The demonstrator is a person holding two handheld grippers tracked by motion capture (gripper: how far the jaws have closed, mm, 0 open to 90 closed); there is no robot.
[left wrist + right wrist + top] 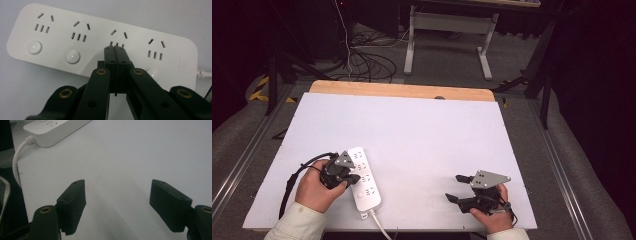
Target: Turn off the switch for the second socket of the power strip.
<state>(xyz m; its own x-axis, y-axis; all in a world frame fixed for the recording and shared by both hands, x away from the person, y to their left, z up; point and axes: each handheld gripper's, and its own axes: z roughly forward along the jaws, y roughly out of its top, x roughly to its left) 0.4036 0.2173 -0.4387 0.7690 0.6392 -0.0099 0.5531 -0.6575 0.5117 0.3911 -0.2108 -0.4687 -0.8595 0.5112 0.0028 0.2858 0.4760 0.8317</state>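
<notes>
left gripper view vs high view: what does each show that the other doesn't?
Left gripper view alone: the round buttons on the power strip and the left gripper with jaws pressed shut over one button. High view alone: the right gripper held open above bare table, both hands, and the floor cables. Shared: the power strip, its cord and the left gripper.
</notes>
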